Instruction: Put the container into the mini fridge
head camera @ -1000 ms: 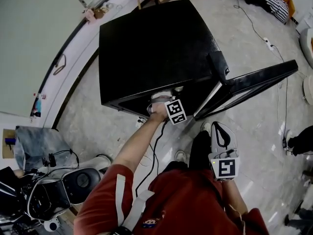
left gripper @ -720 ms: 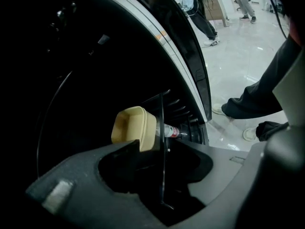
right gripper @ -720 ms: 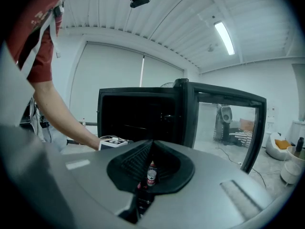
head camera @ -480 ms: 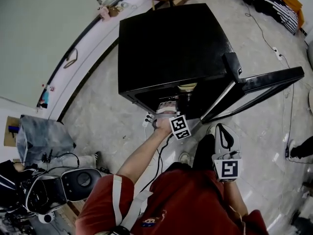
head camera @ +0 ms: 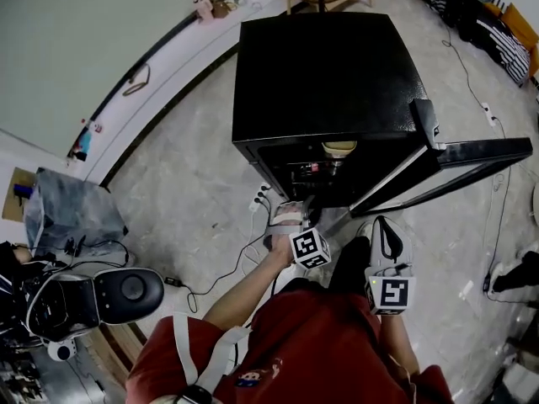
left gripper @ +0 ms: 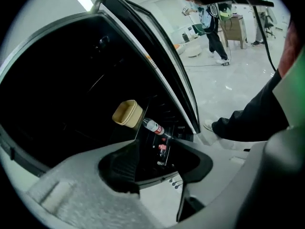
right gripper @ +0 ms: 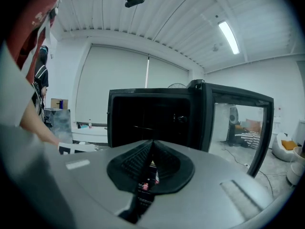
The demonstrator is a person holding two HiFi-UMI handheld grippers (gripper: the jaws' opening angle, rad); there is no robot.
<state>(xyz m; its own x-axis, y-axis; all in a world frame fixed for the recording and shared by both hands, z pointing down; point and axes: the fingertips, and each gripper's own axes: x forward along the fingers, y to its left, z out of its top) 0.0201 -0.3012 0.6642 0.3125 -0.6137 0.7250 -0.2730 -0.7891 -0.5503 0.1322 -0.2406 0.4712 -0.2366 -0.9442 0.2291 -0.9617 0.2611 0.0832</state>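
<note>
Two tools in front of the open black mini fridge (head camera: 324, 74), its door (head camera: 455, 171) swung out to the right. Left tool (left gripper: 157, 163) points into the fridge, jaws spread, nothing between them. Tan container (left gripper: 127, 112) sits inside the fridge compartment, apart from that tool. Right tool (right gripper: 152, 147) has its jaws pressed together and empty, aimed at the fridge front.

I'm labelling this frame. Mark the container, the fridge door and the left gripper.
container (left gripper: 127, 113): left gripper view, middle of its tan body.
fridge door (head camera: 472, 156): head view, top edge of the open door.
left gripper (left gripper: 157, 156): left gripper view, the gap between its open jaws.
</note>
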